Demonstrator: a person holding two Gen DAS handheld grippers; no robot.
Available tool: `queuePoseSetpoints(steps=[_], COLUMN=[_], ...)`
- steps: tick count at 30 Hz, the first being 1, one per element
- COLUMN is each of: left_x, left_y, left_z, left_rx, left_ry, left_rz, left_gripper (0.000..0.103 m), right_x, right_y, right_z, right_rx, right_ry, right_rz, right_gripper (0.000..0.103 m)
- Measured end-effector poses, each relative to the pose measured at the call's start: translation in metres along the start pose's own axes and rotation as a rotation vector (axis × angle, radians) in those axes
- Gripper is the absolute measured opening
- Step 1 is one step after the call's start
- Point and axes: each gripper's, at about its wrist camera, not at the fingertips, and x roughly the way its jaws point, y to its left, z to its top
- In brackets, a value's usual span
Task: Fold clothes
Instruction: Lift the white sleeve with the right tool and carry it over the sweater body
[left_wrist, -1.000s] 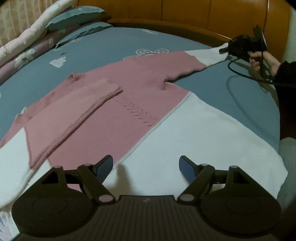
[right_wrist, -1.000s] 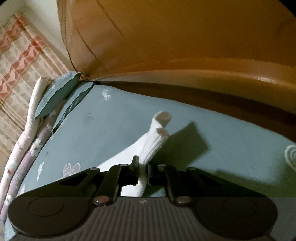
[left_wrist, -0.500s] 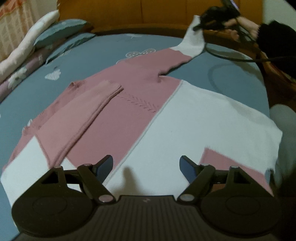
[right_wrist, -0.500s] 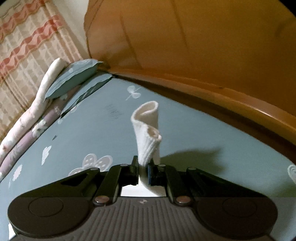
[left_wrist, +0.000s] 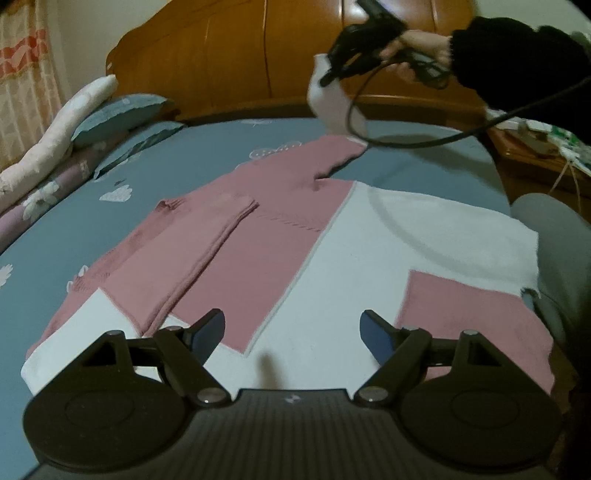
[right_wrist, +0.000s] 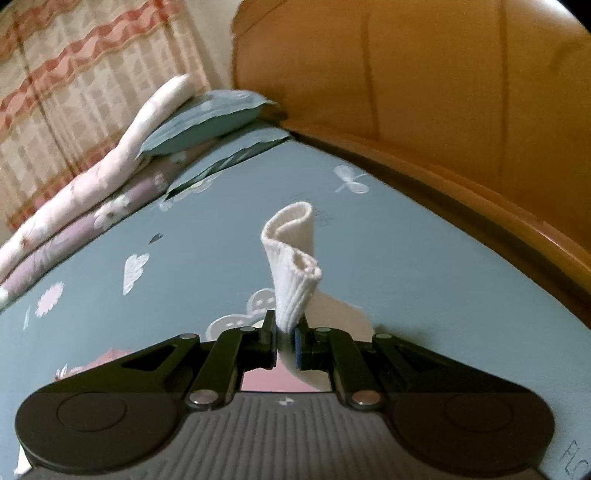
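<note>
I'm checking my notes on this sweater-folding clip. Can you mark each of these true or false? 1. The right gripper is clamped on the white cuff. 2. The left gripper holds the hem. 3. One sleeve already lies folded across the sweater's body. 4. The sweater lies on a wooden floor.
1. True: the right gripper is shut on the white cuff, lifted off the bed.
2. False: the left gripper is open and holds nothing; the sweater lies beneath it.
3. True: the pink sleeve lies across the body.
4. False: it lies on a blue bedsheet, by a wooden headboard.
</note>
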Motion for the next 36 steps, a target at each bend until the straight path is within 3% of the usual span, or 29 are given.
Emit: queuePoseSetpoints(steps=[4, 11, 19, 36], left_x=[-0.013, -0.027, -0.013, -0.022], left_y=[0.01, 0.027, 0.036, 0.052], left_z=[-0.005, -0.011, -0.025, -0.036], left_rx=[-0.015, -0.058, -0.085, -0.155], left_ry=[-0.023, -0.026, 0.049, 0.043], left_rz=[0.006, 0.111, 0.133, 0.148], left_gripper=[0.081, 0.086, 0.086, 0.086], right_x=[0.005, 0.006, 0.013, 0.048], right_y=[0.038, 0.097, 0.16, 0.263], right_z=[-0.004, -0.007, -0.015, -0.068], right_rx=[-0.051, -0.112, -0.193, -0.429], right_ry=[0.012, 0.032, 0.069, 0.176], right_rz=[0.033, 0.112, 0.182, 0.259], right_gripper=[0.009, 0.009, 0.009, 0.009])
